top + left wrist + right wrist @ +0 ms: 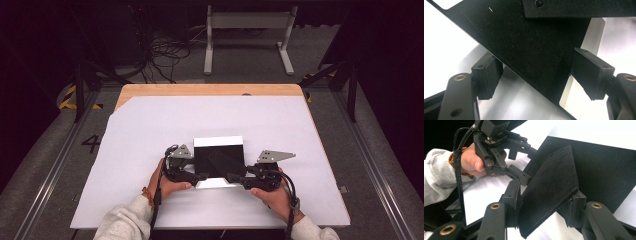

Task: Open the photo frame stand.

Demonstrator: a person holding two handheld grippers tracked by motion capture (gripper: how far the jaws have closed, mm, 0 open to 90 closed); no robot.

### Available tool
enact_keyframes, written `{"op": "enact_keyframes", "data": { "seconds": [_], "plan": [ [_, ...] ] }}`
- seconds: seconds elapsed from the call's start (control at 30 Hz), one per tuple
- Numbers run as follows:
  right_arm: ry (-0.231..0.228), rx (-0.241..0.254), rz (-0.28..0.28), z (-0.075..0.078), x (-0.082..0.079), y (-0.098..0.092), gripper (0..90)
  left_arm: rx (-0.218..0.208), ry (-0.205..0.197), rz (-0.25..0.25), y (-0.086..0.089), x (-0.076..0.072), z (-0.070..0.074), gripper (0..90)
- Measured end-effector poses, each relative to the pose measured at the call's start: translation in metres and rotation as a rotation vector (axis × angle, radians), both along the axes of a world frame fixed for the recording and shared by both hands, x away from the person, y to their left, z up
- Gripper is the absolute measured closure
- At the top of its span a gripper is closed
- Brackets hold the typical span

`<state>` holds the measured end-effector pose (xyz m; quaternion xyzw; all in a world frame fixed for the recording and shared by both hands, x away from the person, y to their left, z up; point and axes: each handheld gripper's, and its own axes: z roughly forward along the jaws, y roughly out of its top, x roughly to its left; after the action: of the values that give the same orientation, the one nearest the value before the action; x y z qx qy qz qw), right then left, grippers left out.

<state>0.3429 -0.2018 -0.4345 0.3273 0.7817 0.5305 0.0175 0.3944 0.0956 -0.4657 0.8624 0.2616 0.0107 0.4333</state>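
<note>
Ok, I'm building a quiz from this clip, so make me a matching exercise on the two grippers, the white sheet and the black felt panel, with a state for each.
Things:
1. right gripper
2. left gripper
3. white sheet
4. black felt panel

States:
A. lies spread over the wooden table
B. tilted up, one end raised
C. jaws open, on either side of a black edge
D. shut on the panel

Pairs: 1-D, 2-C, 3-A, 4-B
</note>
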Motion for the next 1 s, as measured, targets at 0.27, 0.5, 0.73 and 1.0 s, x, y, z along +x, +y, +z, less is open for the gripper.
{"op": "enact_keyframes", "data": {
  "seconds": [0.27, 0.5, 0.73, 1.0],
  "plan": [
    [-0.017, -0.001, 0.013, 0.001, -0.002, 0.0, 56.0, -0.011, 0.019, -0.011, -0.002, 0.005, 0.003, 28.1],
    [-0.021, 0.005, 0.019, 0.002, -0.002, -0.001, 57.9, -0.027, -0.007, 0.006, 0.002, 0.005, 0.008, 36.0],
    [-0.035, 0.006, 0.014, 0.008, -0.001, -0.002, 64.0, -0.043, -0.08, 0.041, 0.007, 0.005, 0.019, 48.2],
    [-0.037, -0.017, -0.015, 0.007, 0.002, -0.003, 66.5, -0.038, -0.146, 0.084, 0.005, 0.005, 0.026, 54.0]
  ]
}}
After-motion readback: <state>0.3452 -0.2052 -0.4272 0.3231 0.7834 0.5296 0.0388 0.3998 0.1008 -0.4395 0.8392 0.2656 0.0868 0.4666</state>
